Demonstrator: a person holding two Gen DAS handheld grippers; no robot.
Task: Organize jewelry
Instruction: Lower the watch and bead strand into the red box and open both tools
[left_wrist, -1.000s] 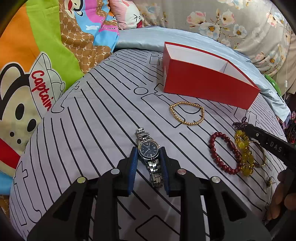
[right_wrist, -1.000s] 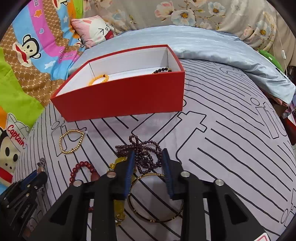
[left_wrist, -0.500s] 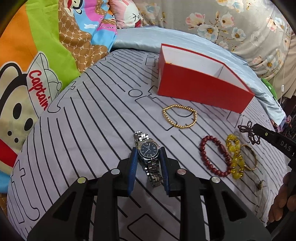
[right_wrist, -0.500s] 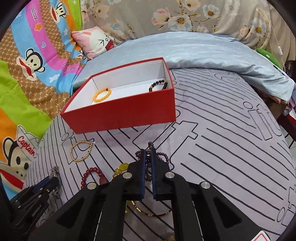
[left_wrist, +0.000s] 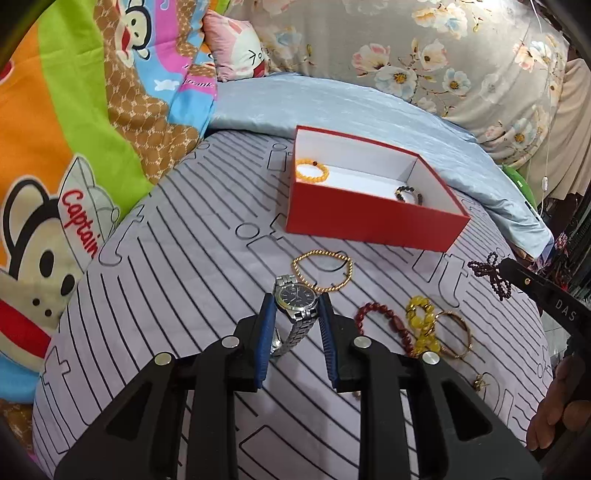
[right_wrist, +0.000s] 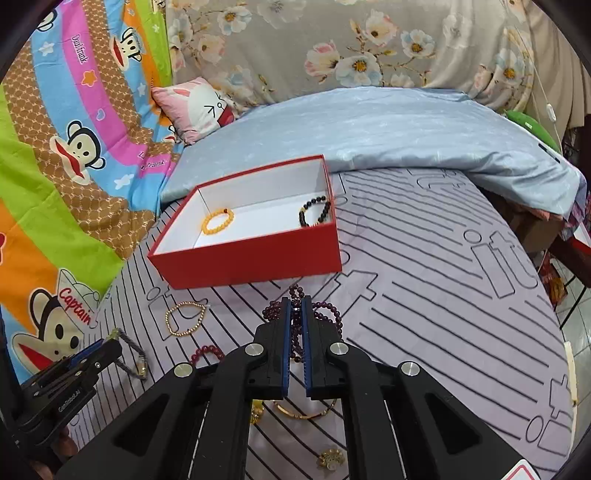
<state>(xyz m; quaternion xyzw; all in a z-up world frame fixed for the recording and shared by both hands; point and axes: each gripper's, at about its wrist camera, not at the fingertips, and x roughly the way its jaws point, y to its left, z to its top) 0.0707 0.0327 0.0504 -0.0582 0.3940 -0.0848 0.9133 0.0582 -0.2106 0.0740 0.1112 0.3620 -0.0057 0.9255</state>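
Our left gripper (left_wrist: 297, 325) is clamped on a silver watch (left_wrist: 294, 309); the blue pads press its case from both sides, the dark dial faces up, and the metal band hangs below, clear of the striped bedsheet (left_wrist: 177, 288). Our right gripper (right_wrist: 295, 332) is pinched tight on a purple bead strand (right_wrist: 325, 314), whose loops spill out on both sides of the narrow gap between the pads. In the left wrist view this same strand dangles off the right gripper's tip, to the right of the red box (left_wrist: 373, 221).

We place everything else by the red box, which sits open on the sheet with white inner walls. Inside it, an orange bead bracelet (right_wrist: 218, 220) lies near its left end and a black bead bracelet (right_wrist: 314, 211) near its right end, well apart. Just in front of the box, on the sheet, lies a gold bead bracelet (left_wrist: 323, 270), bent into a heart-like loop. Further from the box, toward our grippers, a dark red bead bracelet (left_wrist: 384, 323) lies beside a yellow bead bracelet (left_wrist: 423, 325), which touches a thin gold bangle (left_wrist: 458, 334). Further again from the box lies a small gold floral piece (right_wrist: 331, 459). Behind the box runs a pale blue quilt (right_wrist: 406, 129), and to the box's left a bright cartoon monkey blanket (right_wrist: 55, 184).
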